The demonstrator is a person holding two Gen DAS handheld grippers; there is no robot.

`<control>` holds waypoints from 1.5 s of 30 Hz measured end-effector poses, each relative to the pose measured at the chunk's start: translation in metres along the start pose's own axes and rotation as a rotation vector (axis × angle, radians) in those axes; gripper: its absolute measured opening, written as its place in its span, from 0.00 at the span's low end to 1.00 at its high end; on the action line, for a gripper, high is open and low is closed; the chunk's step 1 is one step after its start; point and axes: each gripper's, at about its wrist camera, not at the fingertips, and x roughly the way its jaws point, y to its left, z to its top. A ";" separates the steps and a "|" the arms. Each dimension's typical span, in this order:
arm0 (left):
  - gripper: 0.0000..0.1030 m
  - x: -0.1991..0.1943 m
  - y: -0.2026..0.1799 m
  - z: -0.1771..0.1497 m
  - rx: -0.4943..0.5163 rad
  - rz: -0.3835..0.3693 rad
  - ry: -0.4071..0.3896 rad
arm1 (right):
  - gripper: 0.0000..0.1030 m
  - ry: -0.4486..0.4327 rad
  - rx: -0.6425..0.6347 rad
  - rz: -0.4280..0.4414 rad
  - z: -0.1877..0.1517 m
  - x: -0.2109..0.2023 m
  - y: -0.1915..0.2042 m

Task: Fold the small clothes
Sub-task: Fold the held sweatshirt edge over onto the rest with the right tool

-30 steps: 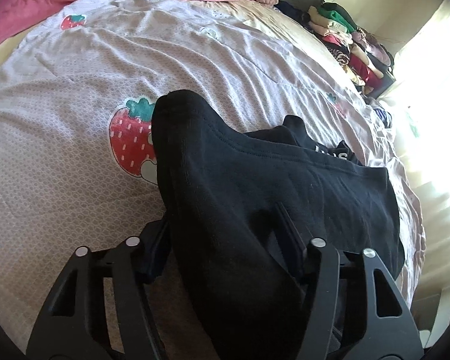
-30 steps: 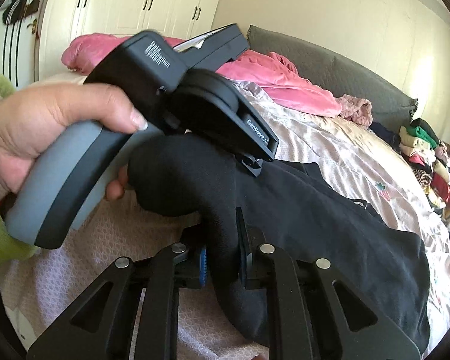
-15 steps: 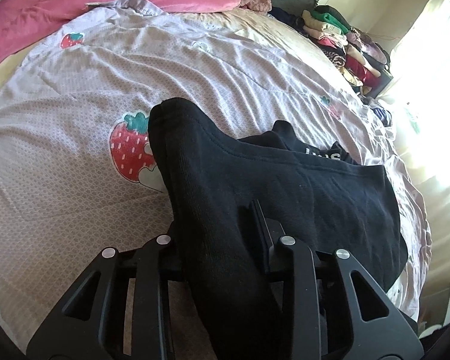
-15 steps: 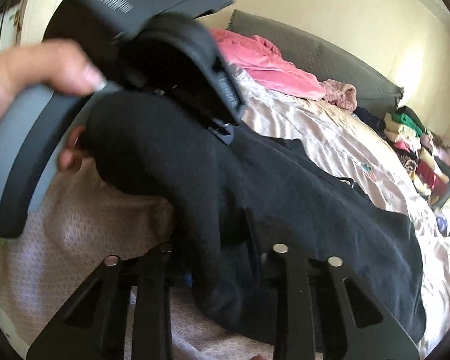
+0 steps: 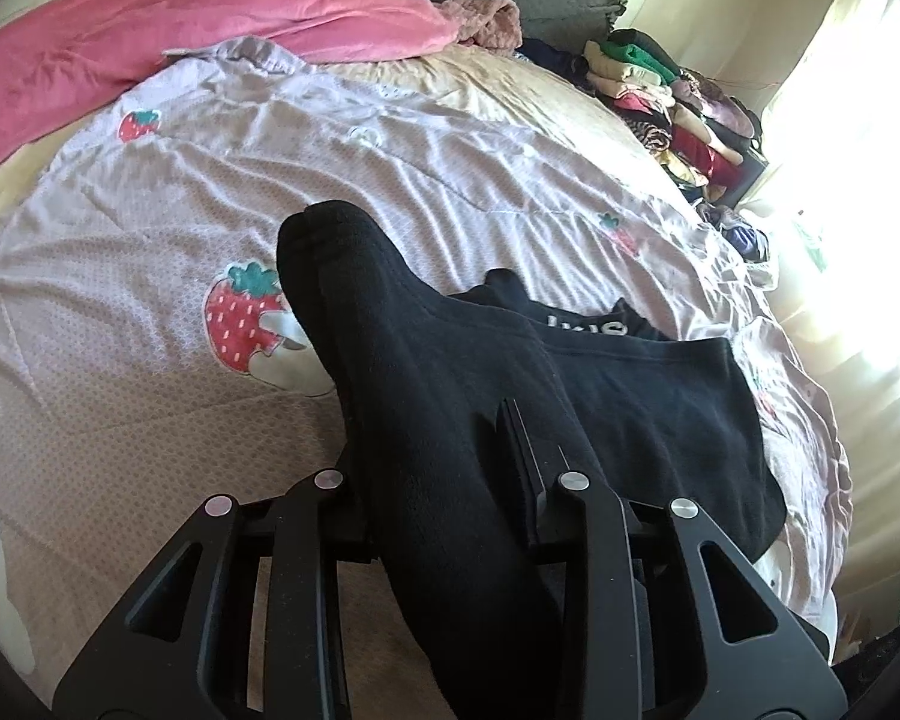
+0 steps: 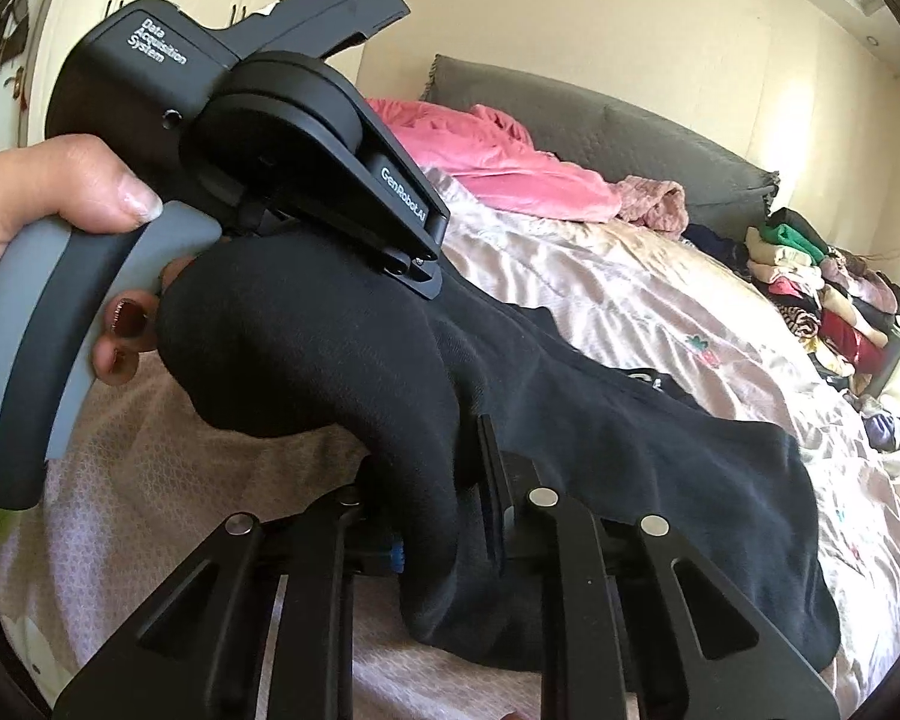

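Both the left gripper (image 5: 444, 450) and right gripper (image 6: 432, 480) clench the near edge of the black garment (image 5: 630, 396), lifted off the bedspread (image 5: 150, 240). Mid-fold, the next move likely carries that edge toward the far side.

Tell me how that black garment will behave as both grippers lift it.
The black garment is probably floppy: it drapes over the left gripper and sags beyond the right gripper. Likely light, and unlikely to slip, since its knit surface looks soft.
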 end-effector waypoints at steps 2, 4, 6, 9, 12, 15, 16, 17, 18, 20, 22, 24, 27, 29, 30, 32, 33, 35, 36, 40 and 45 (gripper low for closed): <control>0.22 -0.006 -0.007 0.001 -0.001 -0.005 -0.009 | 0.16 -0.009 0.012 -0.006 -0.001 -0.006 -0.004; 0.22 -0.010 -0.015 0.004 0.004 -0.004 -0.016 | 0.15 -0.016 0.026 -0.011 -0.001 -0.011 -0.008; 0.22 -0.014 -0.024 0.005 0.013 -0.004 -0.023 | 0.15 -0.029 0.042 -0.023 -0.002 -0.018 -0.013; 0.22 -0.019 -0.040 0.008 0.029 -0.003 -0.030 | 0.14 -0.042 0.074 -0.032 -0.004 -0.030 -0.023; 0.22 -0.022 -0.057 0.010 0.047 -0.004 -0.034 | 0.14 -0.056 0.107 -0.047 -0.005 -0.039 -0.036; 0.22 -0.022 -0.076 0.012 0.069 -0.006 -0.033 | 0.14 -0.067 0.150 -0.058 -0.008 -0.050 -0.050; 0.22 -0.021 -0.081 0.013 0.073 -0.006 -0.031 | 0.14 -0.069 0.161 -0.061 -0.009 -0.052 -0.054; 0.22 -0.020 -0.088 0.013 0.077 -0.009 -0.027 | 0.14 -0.075 0.178 -0.065 -0.012 -0.057 -0.060; 0.22 -0.019 -0.093 0.014 0.080 -0.014 -0.023 | 0.14 -0.077 0.187 -0.069 -0.014 -0.060 -0.063; 0.22 -0.016 -0.106 0.014 0.094 -0.018 -0.015 | 0.13 -0.079 0.213 -0.071 -0.017 -0.065 -0.071; 0.22 -0.012 -0.117 0.014 0.106 -0.020 -0.007 | 0.13 -0.083 0.241 -0.072 -0.020 -0.069 -0.080; 0.22 -0.007 -0.134 0.015 0.130 -0.015 0.000 | 0.10 -0.074 0.270 -0.064 -0.025 -0.071 -0.087; 0.22 0.005 -0.154 0.015 0.155 -0.009 0.016 | 0.09 -0.060 0.303 -0.058 -0.033 -0.073 -0.098; 0.23 0.014 -0.163 0.014 0.169 0.004 0.025 | 0.09 -0.044 0.350 -0.042 -0.040 -0.071 -0.107; 0.23 0.019 -0.168 0.013 0.178 0.017 0.029 | 0.09 -0.041 0.372 -0.030 -0.043 -0.069 -0.110; 0.23 0.030 -0.176 0.012 0.189 0.038 0.041 | 0.09 -0.025 0.412 -0.009 -0.048 -0.066 -0.117; 0.23 0.035 -0.179 0.012 0.192 0.050 0.046 | 0.09 -0.020 0.424 0.001 -0.050 -0.064 -0.119; 0.23 0.045 -0.184 0.012 0.203 0.072 0.059 | 0.09 -0.011 0.461 0.028 -0.054 -0.061 -0.125; 0.23 0.050 -0.187 0.012 0.208 0.080 0.065 | 0.09 -0.004 0.478 0.042 -0.055 -0.060 -0.127; 0.30 0.065 -0.197 0.012 0.232 0.097 0.087 | 0.09 0.014 0.563 0.079 -0.062 -0.057 -0.139; 0.55 0.072 -0.204 0.013 0.197 0.006 0.099 | 0.12 0.043 0.684 0.104 -0.075 -0.054 -0.152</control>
